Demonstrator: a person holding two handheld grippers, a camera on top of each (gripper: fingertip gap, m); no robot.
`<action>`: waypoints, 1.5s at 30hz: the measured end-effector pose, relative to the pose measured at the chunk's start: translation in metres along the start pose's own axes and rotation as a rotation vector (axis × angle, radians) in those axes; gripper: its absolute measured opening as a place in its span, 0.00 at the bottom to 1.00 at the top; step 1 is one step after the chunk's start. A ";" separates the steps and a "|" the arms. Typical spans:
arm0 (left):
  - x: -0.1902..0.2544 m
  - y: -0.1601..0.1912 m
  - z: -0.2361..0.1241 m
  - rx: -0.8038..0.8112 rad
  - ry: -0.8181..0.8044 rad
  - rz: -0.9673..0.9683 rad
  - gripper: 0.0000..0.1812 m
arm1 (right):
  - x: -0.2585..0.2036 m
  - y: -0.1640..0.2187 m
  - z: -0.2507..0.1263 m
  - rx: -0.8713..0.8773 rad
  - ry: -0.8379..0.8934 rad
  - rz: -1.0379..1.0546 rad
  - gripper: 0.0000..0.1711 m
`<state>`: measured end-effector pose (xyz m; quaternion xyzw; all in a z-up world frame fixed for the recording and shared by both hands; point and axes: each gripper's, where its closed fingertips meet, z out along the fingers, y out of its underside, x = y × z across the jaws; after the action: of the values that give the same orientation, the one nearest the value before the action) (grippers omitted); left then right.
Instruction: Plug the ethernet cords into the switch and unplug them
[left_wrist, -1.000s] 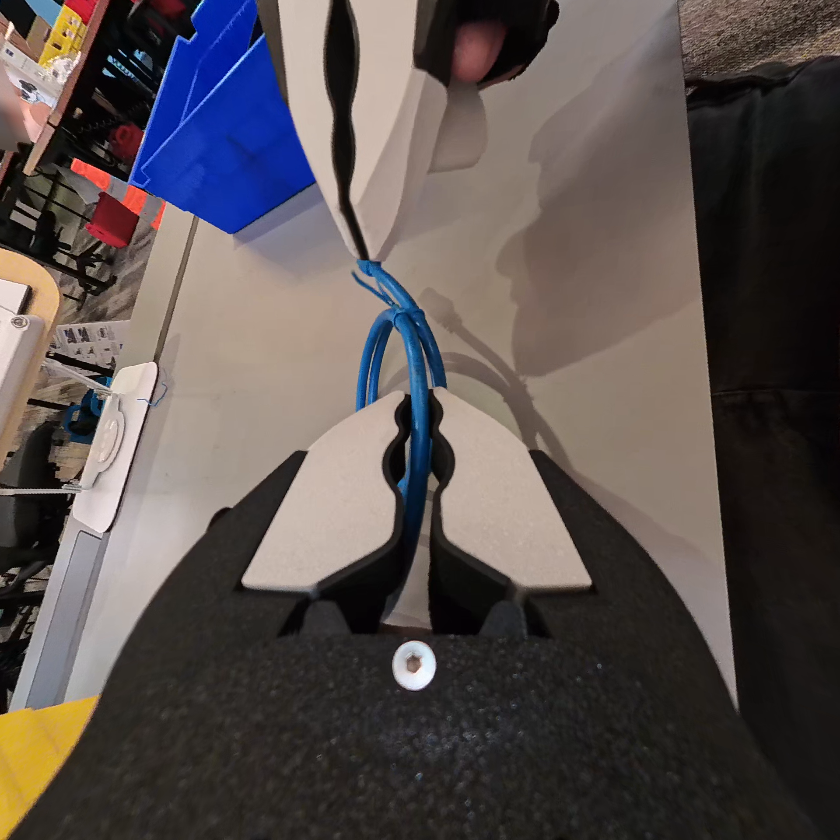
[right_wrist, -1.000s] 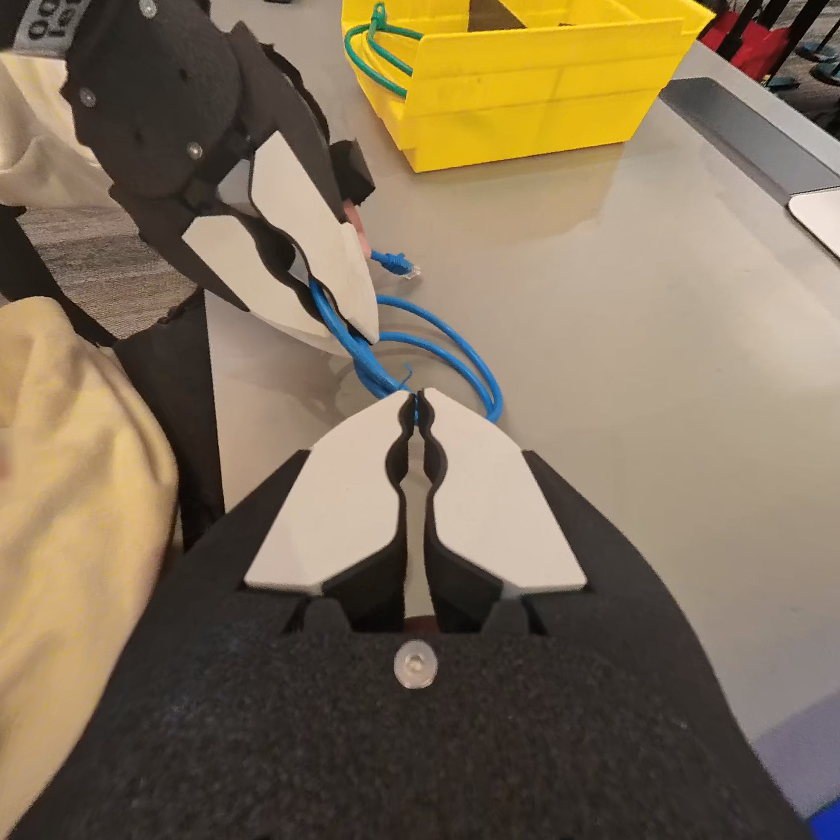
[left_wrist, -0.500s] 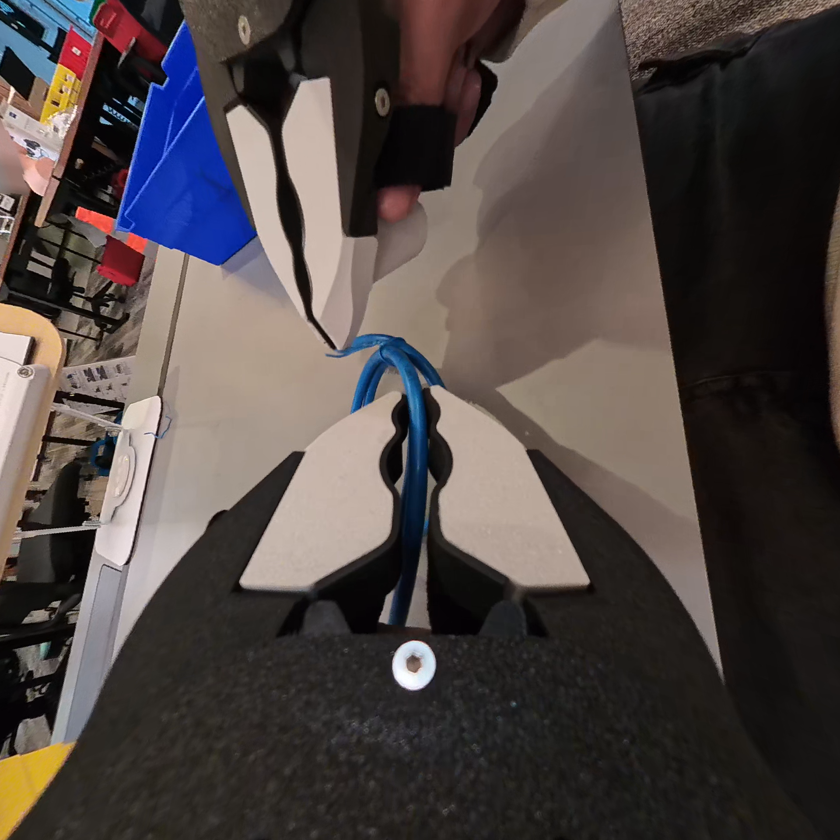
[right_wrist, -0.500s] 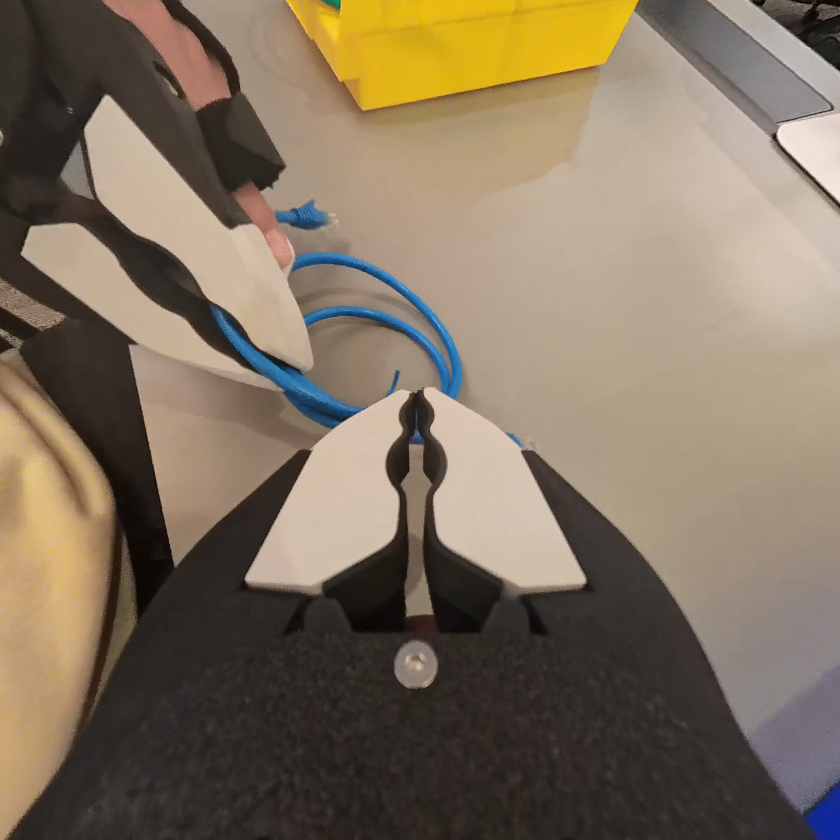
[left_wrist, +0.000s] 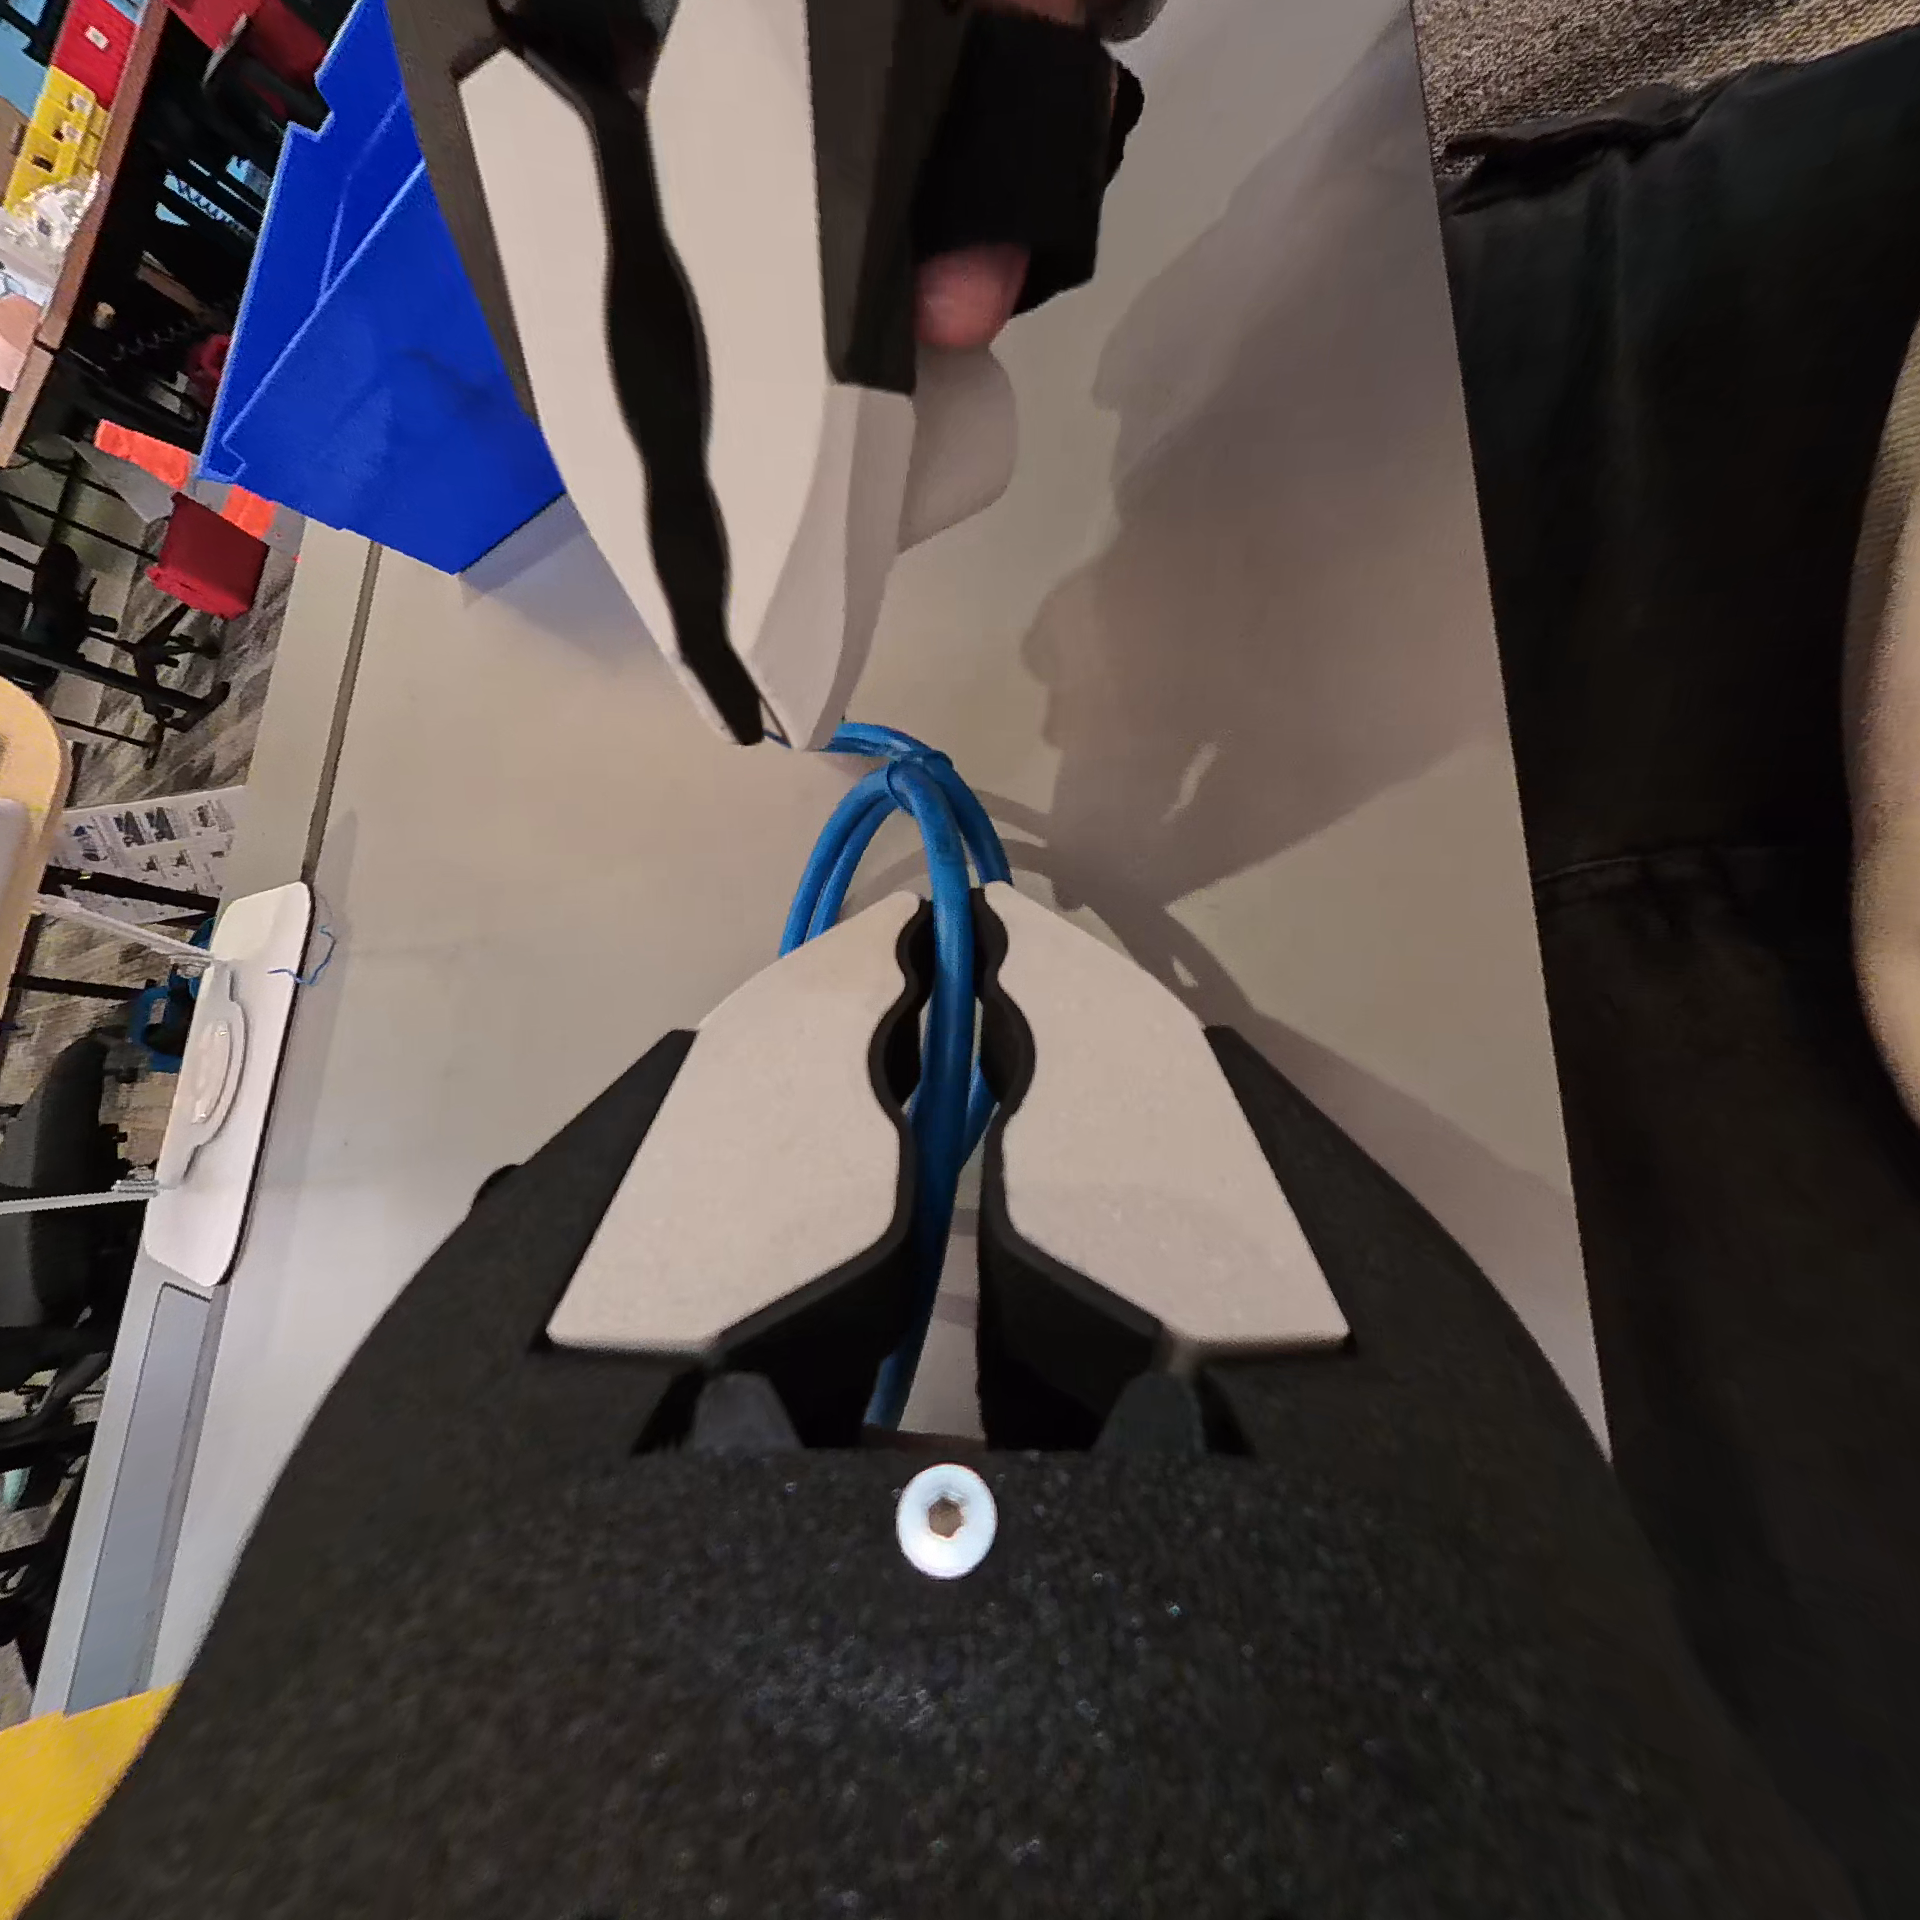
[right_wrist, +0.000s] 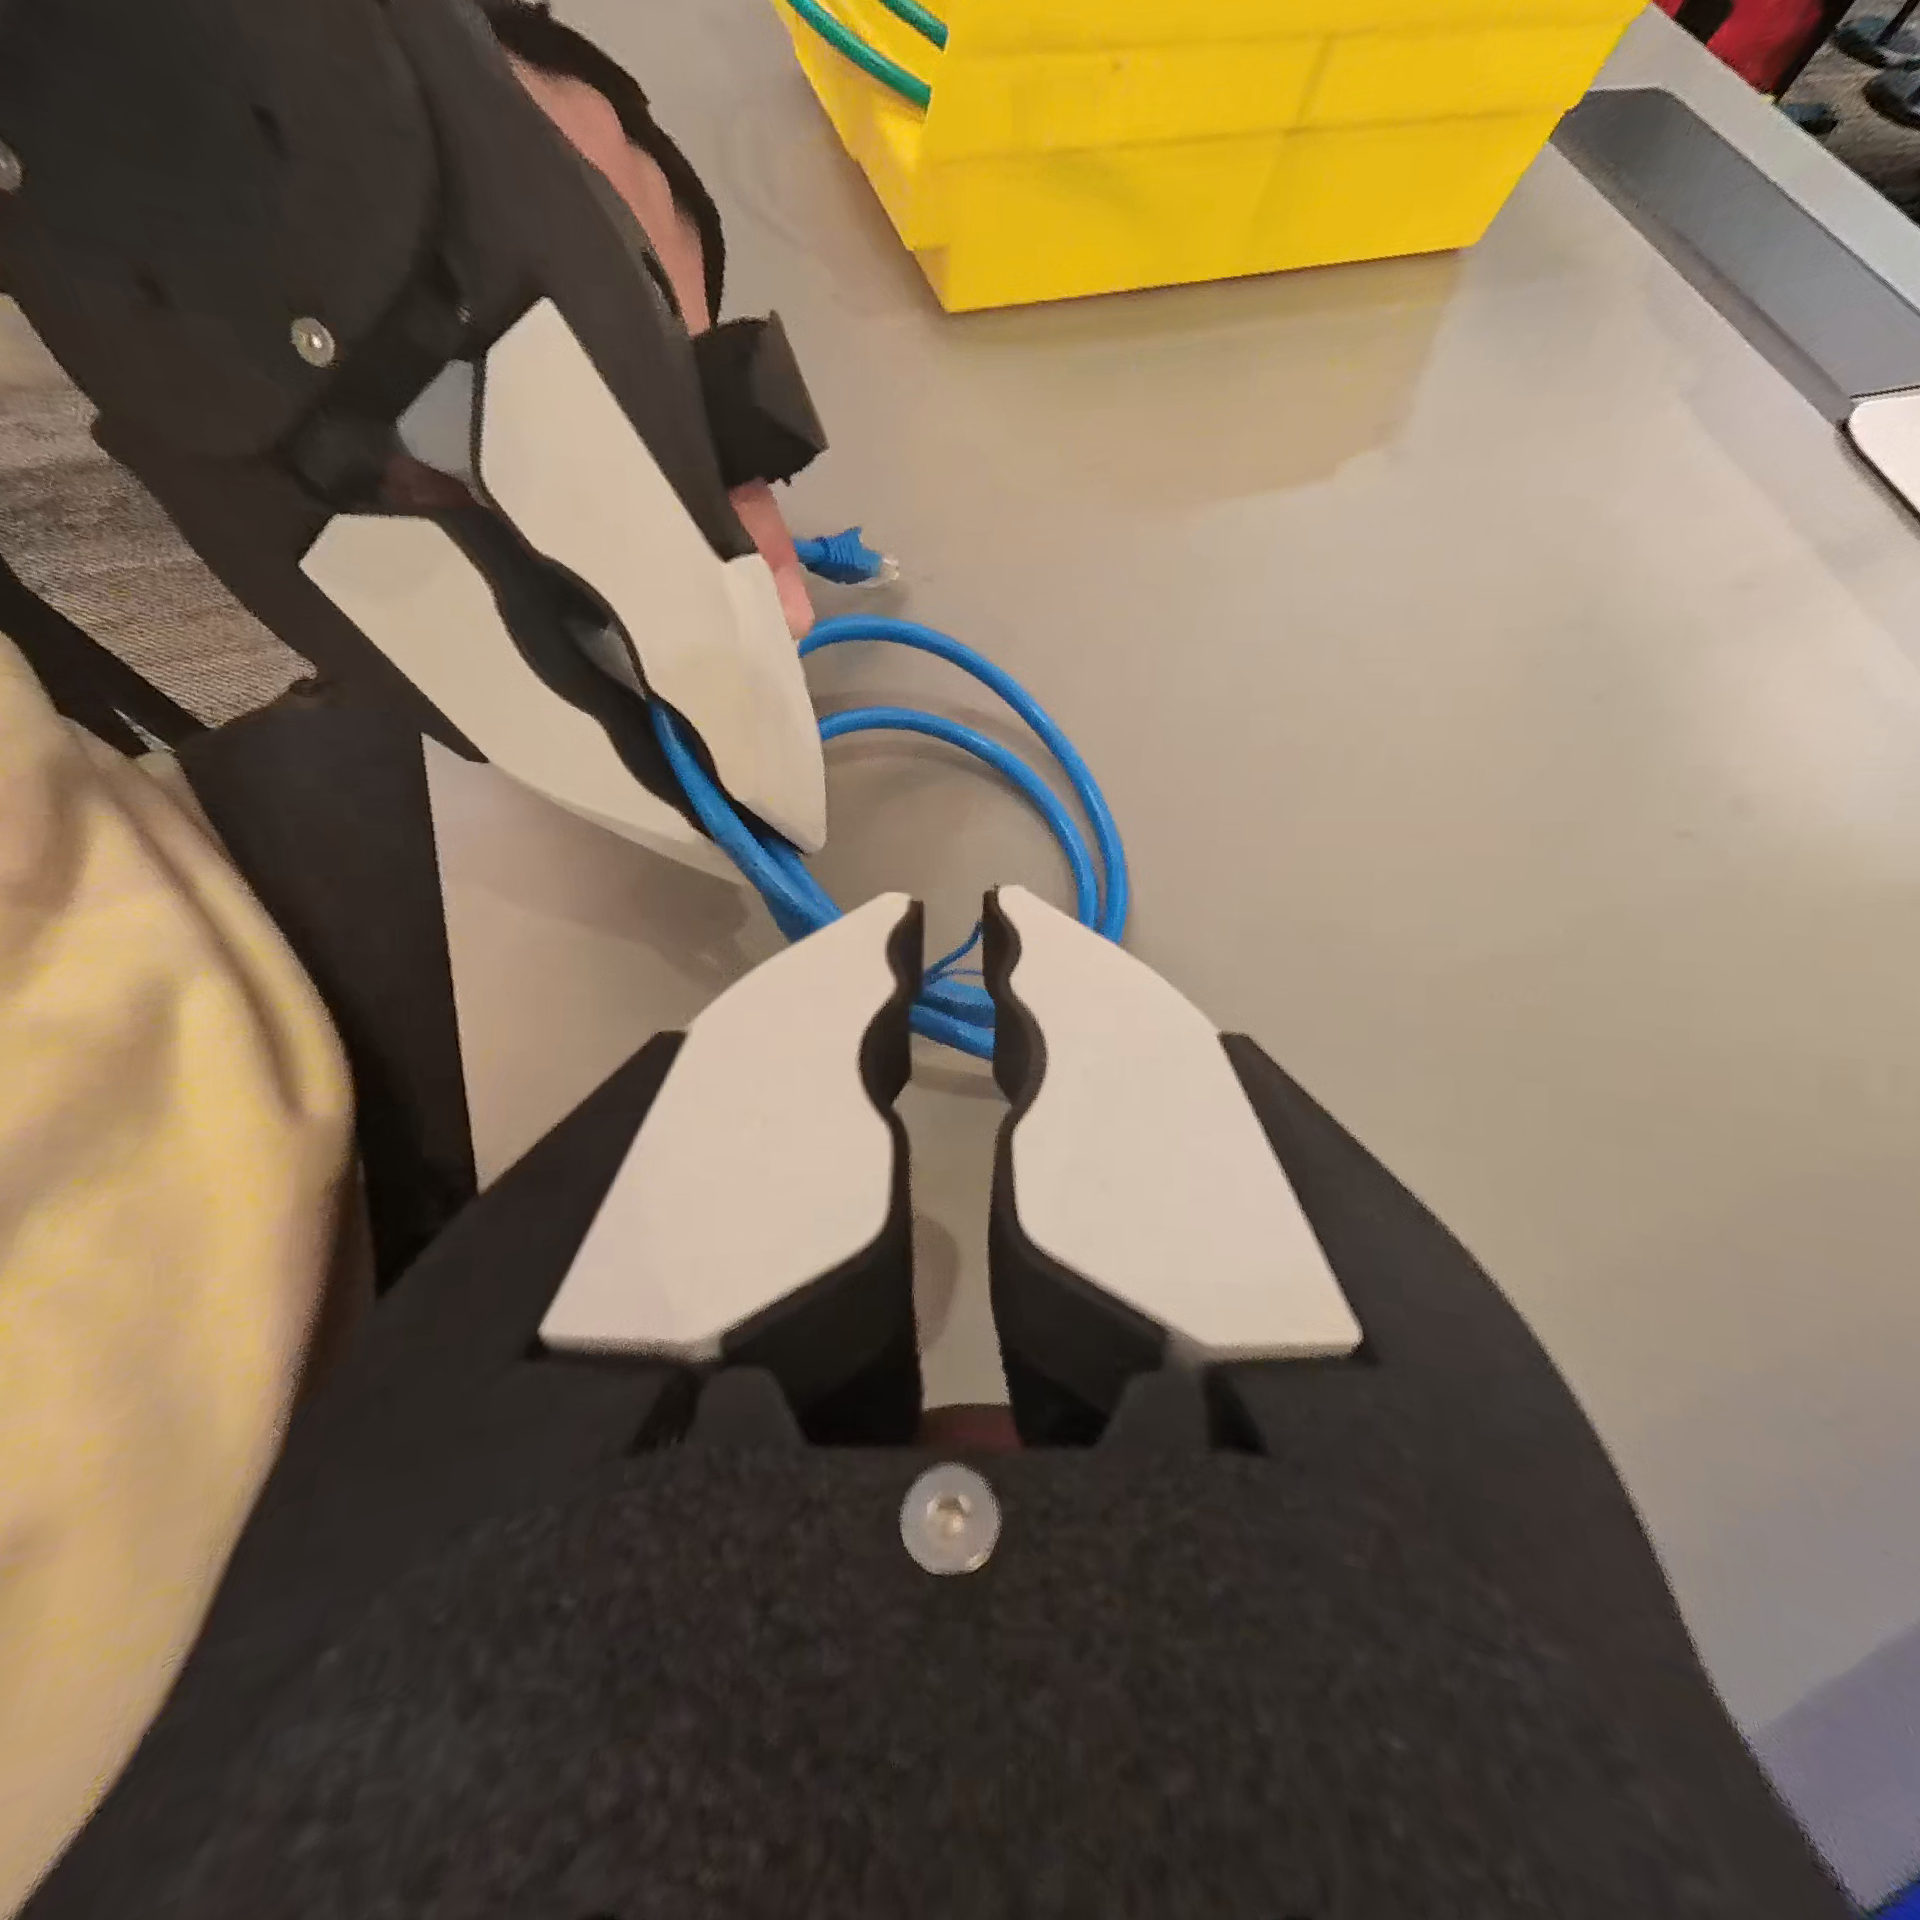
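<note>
A blue ethernet cord (right_wrist: 1081, 790) lies coiled on the grey table, bound by a thin blue twist tie (right_wrist: 961, 951). One plug (right_wrist: 847, 556) rests on the table behind the coil. My left gripper (left_wrist: 951, 899) is shut on the cord's bundled strands (left_wrist: 945, 1039); it also shows in the right wrist view (right_wrist: 769, 844). My right gripper (right_wrist: 951, 904) has its jaws slightly parted around the tie's loose end. In the left wrist view its tip (left_wrist: 764, 732) sits right at the tie knot. No switch is in view.
A yellow bin (right_wrist: 1195, 177) with a green cord (right_wrist: 862, 42) stands at the table's far side. A blue bin (left_wrist: 364, 343) stands beyond the right gripper. A white plate (left_wrist: 223, 1081) is fixed at one table edge. A person's dark clothing (left_wrist: 1714, 727) lines the other edge.
My right gripper's jaws were closed on the twist tie and have parted a little. Both grippers have shifted slightly around the coil; the left keeps its hold on the cord.
</note>
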<state>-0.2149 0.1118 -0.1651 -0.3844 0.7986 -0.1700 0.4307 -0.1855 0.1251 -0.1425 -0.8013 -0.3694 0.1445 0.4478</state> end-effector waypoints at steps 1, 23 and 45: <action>0.000 0.000 0.000 0.000 0.000 -0.001 0.03 | 0.001 0.000 0.000 0.002 0.004 0.002 0.05; -0.022 0.011 -0.003 -0.003 -0.008 -0.210 0.03 | 0.008 0.017 -0.005 -0.051 -0.016 -0.010 0.00; -0.005 -0.001 -0.001 0.038 0.013 -0.085 0.03 | 0.021 0.010 0.010 0.013 0.019 0.111 0.00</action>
<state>-0.2132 0.1150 -0.1614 -0.4088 0.7810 -0.2059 0.4249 -0.1723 0.1428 -0.1545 -0.8190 -0.3194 0.1638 0.4477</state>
